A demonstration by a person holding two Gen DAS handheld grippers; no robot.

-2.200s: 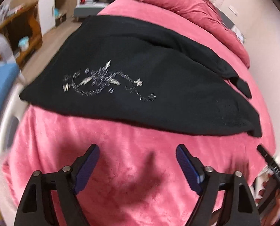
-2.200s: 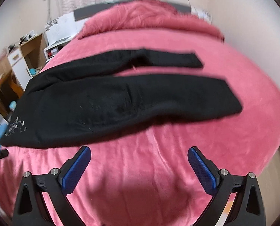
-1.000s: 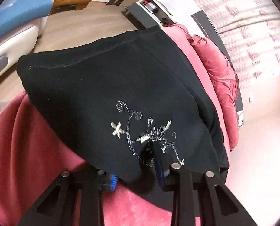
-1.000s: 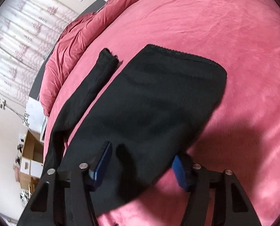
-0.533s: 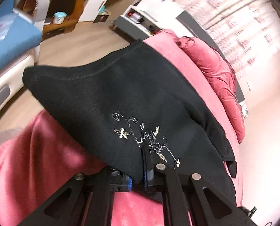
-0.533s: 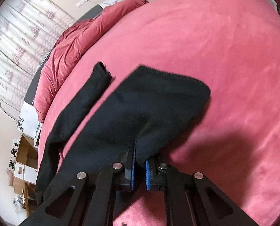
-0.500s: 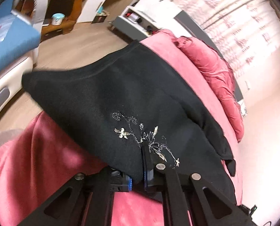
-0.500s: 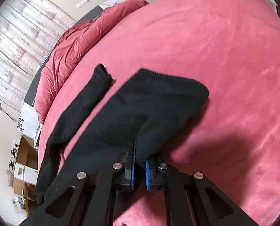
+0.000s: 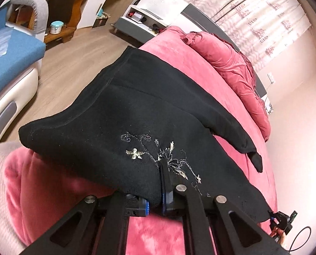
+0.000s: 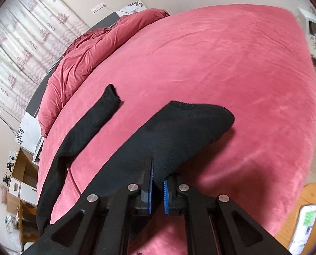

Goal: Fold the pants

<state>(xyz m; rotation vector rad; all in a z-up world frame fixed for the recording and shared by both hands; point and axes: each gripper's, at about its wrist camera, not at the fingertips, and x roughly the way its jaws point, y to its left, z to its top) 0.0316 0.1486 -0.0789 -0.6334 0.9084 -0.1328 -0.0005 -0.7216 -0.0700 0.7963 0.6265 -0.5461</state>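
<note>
Left wrist: left gripper (image 9: 155, 199) pinching black fleece pants (image 9: 119, 114) near embroidery; right gripper (image 10: 157, 188) pinching leg hem, over pink plush bedspread (image 10: 232, 63).

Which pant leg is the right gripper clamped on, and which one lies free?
The right gripper is shut on the wider near leg, whose hem is lifted. The narrower far leg lies flat on the pink bedspread, touched by neither gripper.
</note>
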